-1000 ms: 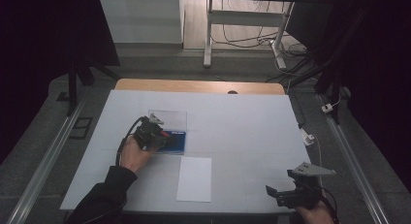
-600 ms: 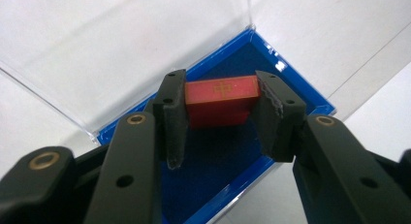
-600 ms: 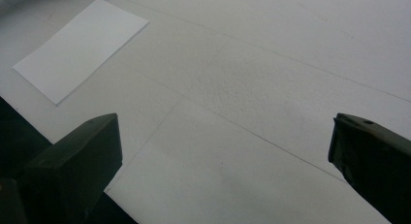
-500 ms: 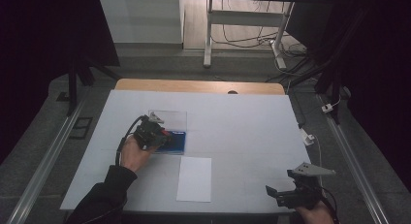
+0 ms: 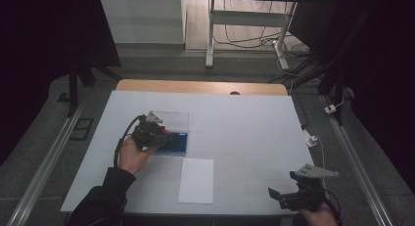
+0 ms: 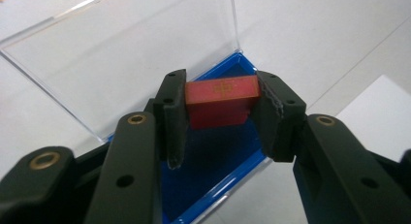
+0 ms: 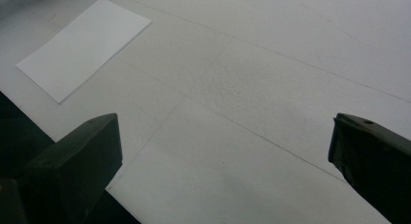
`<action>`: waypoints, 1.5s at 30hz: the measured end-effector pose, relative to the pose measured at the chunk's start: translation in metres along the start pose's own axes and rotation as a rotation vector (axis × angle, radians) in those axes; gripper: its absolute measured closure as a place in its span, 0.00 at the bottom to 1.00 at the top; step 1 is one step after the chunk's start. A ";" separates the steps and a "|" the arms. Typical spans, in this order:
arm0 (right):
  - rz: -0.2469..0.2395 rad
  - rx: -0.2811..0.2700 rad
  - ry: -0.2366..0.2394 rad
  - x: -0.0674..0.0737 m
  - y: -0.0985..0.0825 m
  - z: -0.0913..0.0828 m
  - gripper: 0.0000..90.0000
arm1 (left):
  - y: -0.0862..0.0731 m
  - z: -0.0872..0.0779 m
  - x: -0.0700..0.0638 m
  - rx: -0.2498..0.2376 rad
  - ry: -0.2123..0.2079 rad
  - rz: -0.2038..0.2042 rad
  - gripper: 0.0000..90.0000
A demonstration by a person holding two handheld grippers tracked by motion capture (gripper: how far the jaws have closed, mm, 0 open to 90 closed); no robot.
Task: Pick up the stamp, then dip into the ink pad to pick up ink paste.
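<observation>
A blue case (image 6: 228, 158) with a clear hinged lid (image 6: 135, 54) lies open on the white table cover, left of the middle (image 5: 176, 142). My left gripper (image 6: 220, 105) is shut on a red block (image 6: 223, 100), both pads pressing its ends, right over the blue tray. In the high view the left gripper (image 5: 159, 135) sits at the case's left side. My right gripper (image 7: 223, 141) stands open over bare table near the front right (image 5: 279, 194), nothing between its jaws.
A white sheet of paper (image 5: 196, 180) lies in front of the case, near the table's front edge (image 7: 82, 44). The table's wooden far edge (image 5: 200, 86) runs along the back. A white plug and cable (image 5: 309, 138) lie at the right edge.
The left gripper has shifted very slightly at the case. The right gripper has kept still.
</observation>
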State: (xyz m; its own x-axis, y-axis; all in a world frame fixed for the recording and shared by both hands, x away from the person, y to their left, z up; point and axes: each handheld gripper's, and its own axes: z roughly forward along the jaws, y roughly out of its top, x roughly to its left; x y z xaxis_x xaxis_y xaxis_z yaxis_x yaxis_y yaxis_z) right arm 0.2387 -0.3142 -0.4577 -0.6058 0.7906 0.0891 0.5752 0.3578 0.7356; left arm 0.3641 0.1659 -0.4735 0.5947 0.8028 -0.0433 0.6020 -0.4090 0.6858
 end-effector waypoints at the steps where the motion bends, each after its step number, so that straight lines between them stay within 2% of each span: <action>1: -0.001 0.001 -0.001 0.000 0.000 0.000 0.00 | 0.000 -0.001 0.001 -0.004 -0.008 -0.006 0.65; 5: 0.003 -0.005 0.004 -0.001 0.000 -0.001 0.00 | -0.001 -0.001 0.004 -0.019 -0.024 -0.015 0.65; 10: 0.005 -0.003 0.004 -0.001 0.000 -0.001 0.00 | -0.001 -0.001 0.005 -0.014 -0.021 -0.015 0.65; 14: 0.008 -0.008 0.008 -0.001 0.000 -0.001 0.00 | -0.001 -0.001 0.001 0.001 -0.004 -0.006 0.65; 18: 0.008 -0.008 0.010 -0.001 0.000 -0.001 0.00 | -0.001 0.002 0.001 0.036 -0.004 -0.022 0.65; 21: 0.009 -0.009 0.011 -0.002 0.000 -0.001 0.00 | -0.002 0.004 0.001 0.070 0.015 -0.029 0.65; 25: 0.009 -0.009 0.012 -0.002 0.000 -0.001 0.00 | -0.004 0.006 0.003 0.094 0.021 -0.039 0.65; 31: 0.008 -0.009 0.013 -0.002 0.000 -0.001 0.00 | -0.006 0.013 0.001 0.130 0.040 -0.027 0.65; 36: 0.009 -0.009 0.014 -0.002 0.000 -0.001 0.00 | -0.009 0.018 0.001 0.129 0.043 -0.011 0.65; 45: 0.008 -0.007 0.012 -0.001 0.000 -0.001 0.00 | -0.011 0.018 0.001 0.125 0.040 -0.023 0.65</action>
State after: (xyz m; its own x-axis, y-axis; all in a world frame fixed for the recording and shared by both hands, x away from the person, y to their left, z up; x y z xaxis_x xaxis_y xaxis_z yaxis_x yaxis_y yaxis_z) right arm 0.2392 -0.3156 -0.4575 -0.6078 0.7874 0.1027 0.5761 0.3483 0.7394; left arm 0.3677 0.1631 -0.4944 0.5595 0.8284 -0.0276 0.6789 -0.4390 0.5885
